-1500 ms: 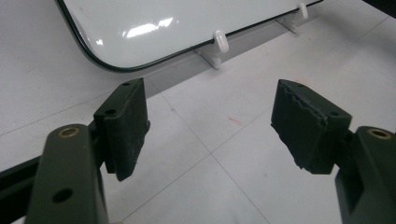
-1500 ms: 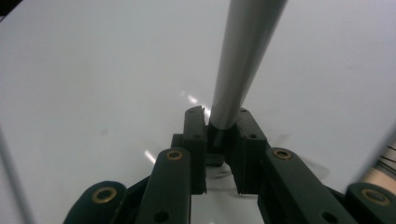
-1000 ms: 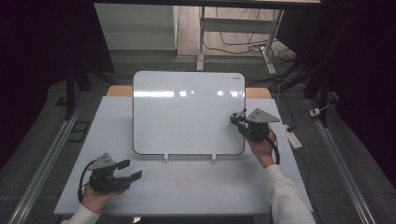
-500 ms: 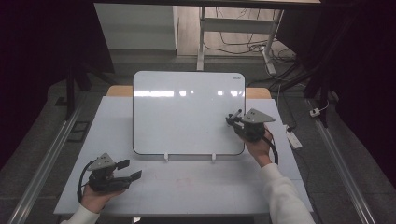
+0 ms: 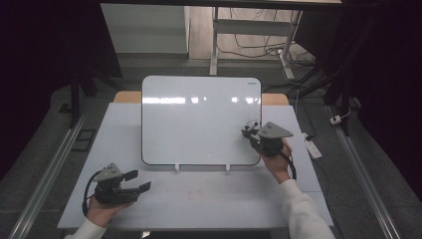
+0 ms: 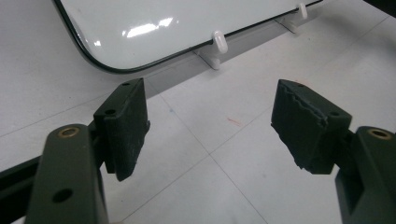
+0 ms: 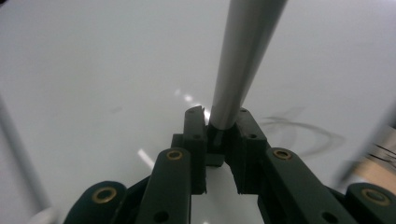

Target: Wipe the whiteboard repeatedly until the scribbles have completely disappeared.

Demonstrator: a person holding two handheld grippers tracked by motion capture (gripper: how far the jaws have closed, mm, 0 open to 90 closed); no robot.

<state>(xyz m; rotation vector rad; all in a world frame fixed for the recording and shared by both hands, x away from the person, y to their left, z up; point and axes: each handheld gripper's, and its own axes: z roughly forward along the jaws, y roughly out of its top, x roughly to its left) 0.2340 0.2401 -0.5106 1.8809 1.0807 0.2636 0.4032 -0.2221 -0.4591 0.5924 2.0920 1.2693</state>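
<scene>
Right hand-held gripper (image 5: 251, 130) shifted left over whiteboard (image 5: 199, 119).

Place: a lab or test room.
Signs: loose cables (image 5: 259, 47) on the floor beyond the right gripper (image 5: 251, 130); metal rail (image 5: 47, 172) outside the left gripper (image 5: 142, 180).

The room is dark at both sides of the high view, and light from above falls on the white worktop (image 5: 199, 199). The board (image 5: 199, 124) shines, with a row of bright glare spots near its top. In the right claw view the grey pen (image 7: 243, 65) is blurry up close. Board edges look soft and smeared there.
</scene>
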